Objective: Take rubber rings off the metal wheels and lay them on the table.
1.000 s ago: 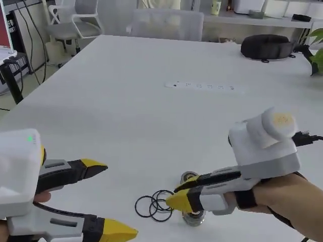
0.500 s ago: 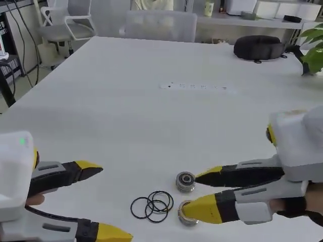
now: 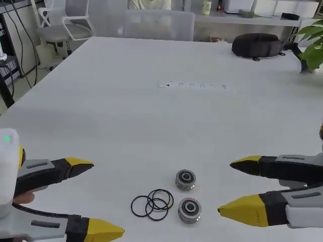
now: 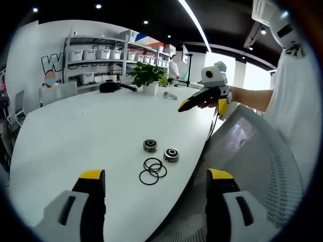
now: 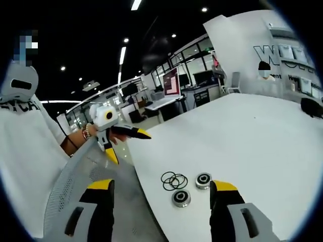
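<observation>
Two metal wheels [image 3: 185,179] [image 3: 190,209] lie flat on the white table near its front edge. A cluster of black rubber rings [image 3: 152,204] lies just left of them. My left gripper [image 3: 88,199] is open at the lower left, well left of the rings. My right gripper [image 3: 239,189] is open at the lower right, a short way right of the wheels. In the left gripper view the wheels [image 4: 150,145] [image 4: 171,155] and rings [image 4: 152,170] lie ahead of the yellow fingertips [image 4: 92,175]. In the right gripper view the wheels [image 5: 204,180] [image 5: 181,197] and rings [image 5: 174,180] lie between the jaws.
A white power strip [image 3: 194,85] lies mid-table. A black cushion [image 3: 257,45] sits at the far right, with a green plant [image 3: 312,44] at the right edge. Office chairs [image 3: 159,25] stand behind the table's far side.
My right gripper has opened and pulled back to the right, away from the near wheel, which now lies free on the table. The left gripper has stayed open and has hardly moved.
</observation>
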### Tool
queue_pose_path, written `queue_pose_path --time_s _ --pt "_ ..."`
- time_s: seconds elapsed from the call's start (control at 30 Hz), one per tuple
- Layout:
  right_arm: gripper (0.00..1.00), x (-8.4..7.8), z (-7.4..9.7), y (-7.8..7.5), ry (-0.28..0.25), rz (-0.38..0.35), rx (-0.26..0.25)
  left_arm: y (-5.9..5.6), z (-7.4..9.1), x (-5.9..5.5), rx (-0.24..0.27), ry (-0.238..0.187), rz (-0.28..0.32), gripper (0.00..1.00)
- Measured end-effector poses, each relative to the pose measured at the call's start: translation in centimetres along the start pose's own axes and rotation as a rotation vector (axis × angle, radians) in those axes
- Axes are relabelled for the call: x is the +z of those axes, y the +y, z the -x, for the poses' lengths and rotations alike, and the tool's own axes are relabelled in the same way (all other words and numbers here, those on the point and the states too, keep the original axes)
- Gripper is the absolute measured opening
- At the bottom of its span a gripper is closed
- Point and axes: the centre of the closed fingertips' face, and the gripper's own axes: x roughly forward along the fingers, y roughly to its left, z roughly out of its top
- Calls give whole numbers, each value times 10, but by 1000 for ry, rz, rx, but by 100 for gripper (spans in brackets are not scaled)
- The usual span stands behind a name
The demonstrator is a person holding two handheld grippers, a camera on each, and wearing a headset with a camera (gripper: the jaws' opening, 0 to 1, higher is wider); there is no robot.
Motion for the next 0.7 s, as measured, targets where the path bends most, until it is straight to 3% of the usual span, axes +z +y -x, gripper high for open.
queue_pose_path --time_s 0.2,0.37,0.7 --pt "90 -10 14 -11 -31 -10 -67 6 4 -8 17 5 21 81" --pt "93 -17 19 -15 -72 -51 -91 10 6 -11 31 6 40 82" --pt "99 -45 23 -22 -56 -106 -152 16 5 -21 54 17 76 96"
